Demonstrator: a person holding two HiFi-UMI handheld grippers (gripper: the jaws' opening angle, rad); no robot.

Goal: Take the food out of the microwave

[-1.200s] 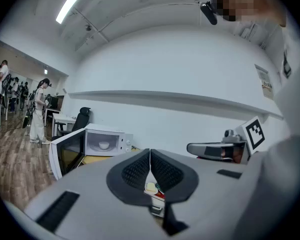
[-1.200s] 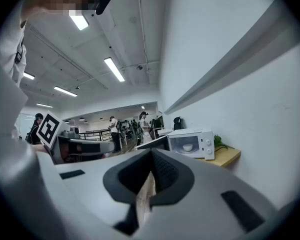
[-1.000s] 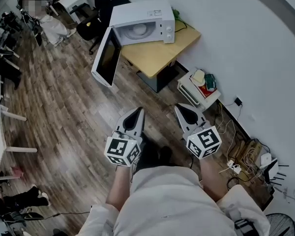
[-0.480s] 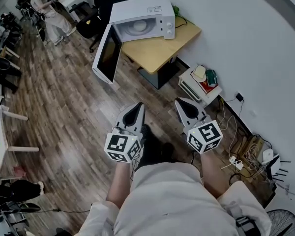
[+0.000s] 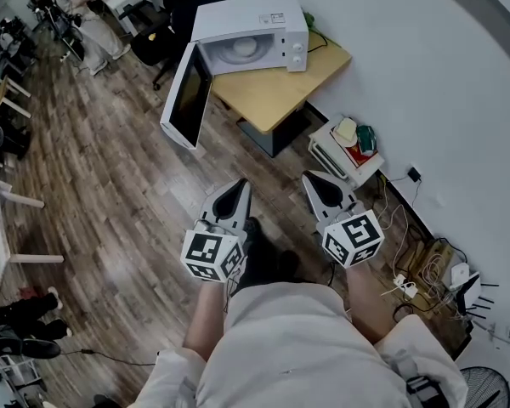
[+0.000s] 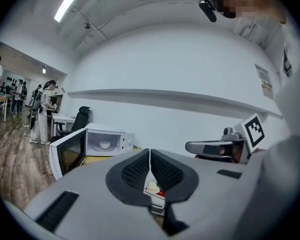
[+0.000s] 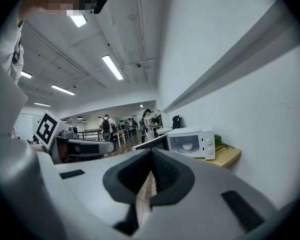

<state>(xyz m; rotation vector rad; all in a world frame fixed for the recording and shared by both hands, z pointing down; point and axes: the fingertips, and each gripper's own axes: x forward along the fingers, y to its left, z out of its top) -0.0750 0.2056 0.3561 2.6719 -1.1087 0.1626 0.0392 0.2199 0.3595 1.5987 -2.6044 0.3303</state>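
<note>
A white microwave stands on a wooden table against the wall, its door swung wide open. Inside sits a white bowl, also in the right gripper view as bowl; whether it holds food I cannot tell. My left gripper and right gripper hang side by side over the floor, well short of the table, both pointing towards the microwave. Both are shut with nothing between the jaws. In the left gripper view the right gripper shows at the right.
A low white shelf with small items stands by the wall, right of the table. Cables and a power strip lie on the floor at right. Office chairs and people are beyond the microwave, at the far left.
The view has drifted slightly towards the table and microwave. Both grippers remain shut and level, side by side.
</note>
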